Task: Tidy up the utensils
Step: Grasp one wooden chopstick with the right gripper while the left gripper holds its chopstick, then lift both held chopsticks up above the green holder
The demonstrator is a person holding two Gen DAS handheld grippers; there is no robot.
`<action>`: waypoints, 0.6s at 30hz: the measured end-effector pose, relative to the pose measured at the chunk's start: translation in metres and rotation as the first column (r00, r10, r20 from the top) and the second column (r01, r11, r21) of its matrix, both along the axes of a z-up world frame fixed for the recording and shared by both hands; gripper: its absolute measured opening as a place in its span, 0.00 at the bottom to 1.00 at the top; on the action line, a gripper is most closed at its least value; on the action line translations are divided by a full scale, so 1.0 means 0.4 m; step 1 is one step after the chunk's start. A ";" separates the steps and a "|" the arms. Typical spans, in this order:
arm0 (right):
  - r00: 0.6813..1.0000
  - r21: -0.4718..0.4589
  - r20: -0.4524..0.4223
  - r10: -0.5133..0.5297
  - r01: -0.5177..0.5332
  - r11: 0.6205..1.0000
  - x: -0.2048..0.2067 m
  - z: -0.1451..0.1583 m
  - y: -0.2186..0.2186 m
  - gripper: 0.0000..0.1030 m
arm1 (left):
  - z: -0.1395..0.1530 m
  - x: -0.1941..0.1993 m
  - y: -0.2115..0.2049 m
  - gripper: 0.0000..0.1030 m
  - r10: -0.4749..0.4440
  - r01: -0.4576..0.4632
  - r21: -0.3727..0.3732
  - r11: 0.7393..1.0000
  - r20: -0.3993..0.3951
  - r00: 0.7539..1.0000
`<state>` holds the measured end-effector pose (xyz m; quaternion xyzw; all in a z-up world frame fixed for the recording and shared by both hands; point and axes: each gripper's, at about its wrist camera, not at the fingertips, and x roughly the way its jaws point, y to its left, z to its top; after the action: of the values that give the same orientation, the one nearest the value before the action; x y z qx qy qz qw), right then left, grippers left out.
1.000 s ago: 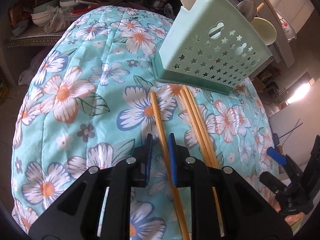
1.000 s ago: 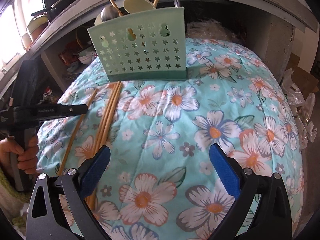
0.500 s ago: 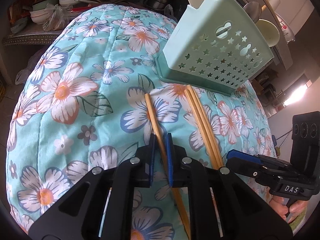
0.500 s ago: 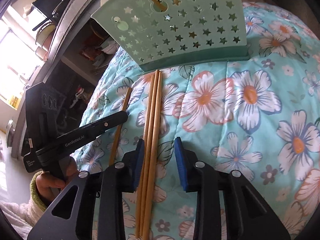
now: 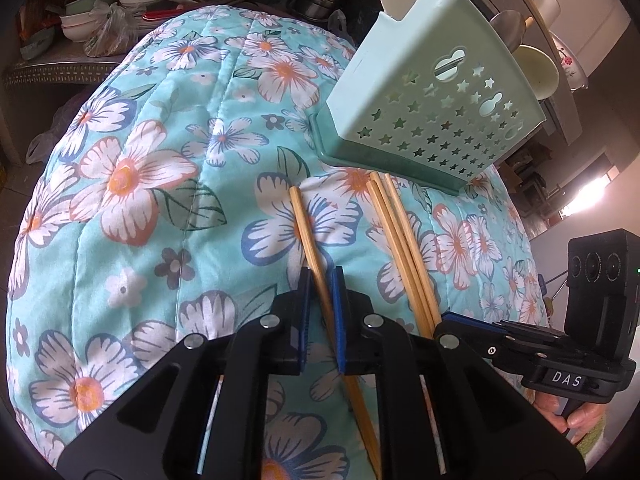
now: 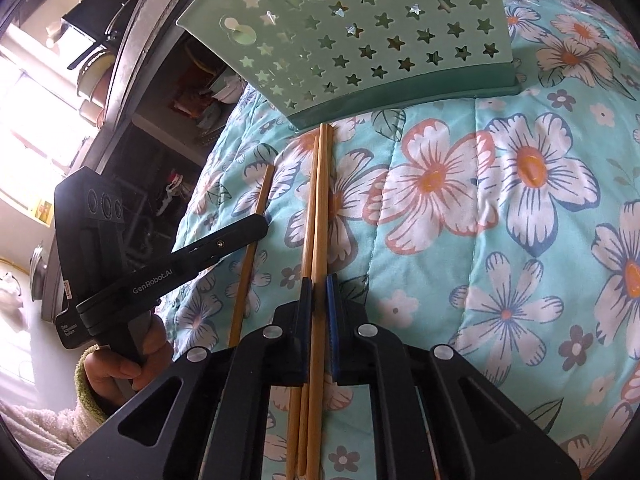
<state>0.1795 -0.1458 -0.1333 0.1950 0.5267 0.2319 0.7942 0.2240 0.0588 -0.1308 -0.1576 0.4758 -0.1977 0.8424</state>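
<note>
The left gripper [image 5: 319, 312] clamps the single chopstick [image 5: 306, 232]; the right gripper [image 6: 316, 312], jaws just closed, pinches the chopstick bundle [image 6: 316, 208]. Both lie lengthwise toward the mint utensil holder [image 6: 360, 40] at upper frame.

A home kitchen: shelves [image 5: 80, 68] stacked with bowls [image 5: 78, 30] and pots [image 5: 320, 0].

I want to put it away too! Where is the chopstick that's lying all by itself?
The lone chopstick lies on the floral quilt, left of the chopstick bunch, pinched by the left gripper, below the green utensil basket.
</note>
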 end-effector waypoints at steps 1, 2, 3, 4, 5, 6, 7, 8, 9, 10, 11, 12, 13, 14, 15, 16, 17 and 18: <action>1.000 0.003 0.001 -0.003 0.003 1.000 -0.003 0.003 -0.007 0.07 | 0.000 0.000 0.000 0.09 0.000 0.000 -0.001 1.000 0.000 1.000; 1.000 0.005 0.003 -0.008 0.008 1.000 -0.005 0.005 -0.010 0.07 | 0.001 0.001 0.000 0.09 0.001 -0.001 -0.002 1.000 -0.001 1.000; 1.000 0.008 0.004 -0.014 0.014 1.000 -0.009 0.009 -0.019 0.07 | 0.001 0.001 0.000 0.09 0.002 -0.002 -0.003 1.000 -0.002 1.000; 1.000 0.012 0.004 -0.018 0.018 1.000 -0.013 0.012 -0.028 0.07 | 0.001 0.001 0.000 0.09 0.002 -0.002 -0.004 1.000 -0.002 1.000; 1.000 0.015 0.002 -0.025 0.025 1.000 -0.018 0.015 -0.037 0.07 | 0.001 0.001 0.000 0.09 0.003 -0.003 -0.005 1.000 -0.003 1.000; 0.999 0.017 -0.003 -0.033 0.033 0.999 -0.022 0.017 -0.048 0.07 | 0.001 0.001 -0.001 0.09 0.003 -0.003 -0.006 1.000 -0.003 1.000; 0.999 0.017 -0.008 -0.039 0.039 0.999 -0.027 0.018 -0.059 0.07 | 0.001 0.001 -0.001 0.09 0.004 -0.004 -0.006 1.000 -0.004 1.000; 0.999 0.015 -0.015 -0.048 0.048 0.999 -0.032 0.017 -0.068 0.07 | 0.001 0.001 -0.001 0.09 0.003 -0.003 -0.006 1.000 -0.003 1.000; 0.998 0.010 -0.024 -0.058 0.058 0.998 -0.041 0.018 -0.084 0.07 | 0.000 0.001 0.000 0.09 0.003 -0.003 -0.006 1.000 -0.003 1.000; 0.997 0.002 -0.031 -0.067 0.068 0.998 -0.047 0.017 -0.099 0.07 | 0.000 0.001 0.000 0.09 0.004 -0.004 -0.008 1.000 -0.004 1.000; 0.996 -0.006 -0.039 -0.076 0.076 0.997 -0.055 0.015 -0.113 0.07 | 0.000 0.001 0.000 0.09 0.004 -0.004 -0.009 1.000 -0.005 1.000; 0.995 -0.014 -0.050 -0.088 0.088 0.996 -0.062 0.014 -0.132 0.07 | 0.000 0.001 0.000 0.09 0.005 -0.005 -0.010 1.000 -0.005 1.000; 0.994 -0.020 -0.059 -0.092 0.091 0.996 -0.067 0.012 -0.145 0.07 | -0.001 0.001 -0.001 0.09 0.005 -0.005 -0.010 1.000 -0.006 1.000; 0.993 -0.027 -0.066 -0.095 0.094 0.995 -0.070 0.012 -0.158 0.07 | -0.001 0.000 0.000 0.09 0.005 -0.005 -0.011 1.000 -0.006 1.000; 0.993 -0.035 -0.070 -0.096 0.094 0.995 -0.072 0.013 -0.166 0.07 | -0.001 0.000 0.000 0.09 0.005 -0.005 -0.011 1.000 -0.006 1.000; 0.993 -0.043 -0.073 -0.094 0.091 0.995 -0.071 0.015 -0.172 0.07 | -0.001 0.000 -0.001 0.09 0.005 -0.005 -0.010 1.000 -0.006 1.000; 0.993 -0.054 -0.073 -0.091 0.088 0.995 -0.068 0.019 -0.174 0.07 | -0.001 0.000 0.000 0.09 0.005 -0.005 -0.010 1.000 -0.006 1.000; 0.994 -0.071 -0.063 -0.091 0.086 0.994 -0.064 0.026 -0.176 0.08 | -0.001 0.000 0.000 0.09 0.005 -0.005 -0.009 1.000 -0.006 1.000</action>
<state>0.1539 -0.2161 -0.1229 0.1986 0.5512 0.1717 0.7920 0.2241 0.0587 -0.1311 -0.1631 0.4772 -0.1973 0.8407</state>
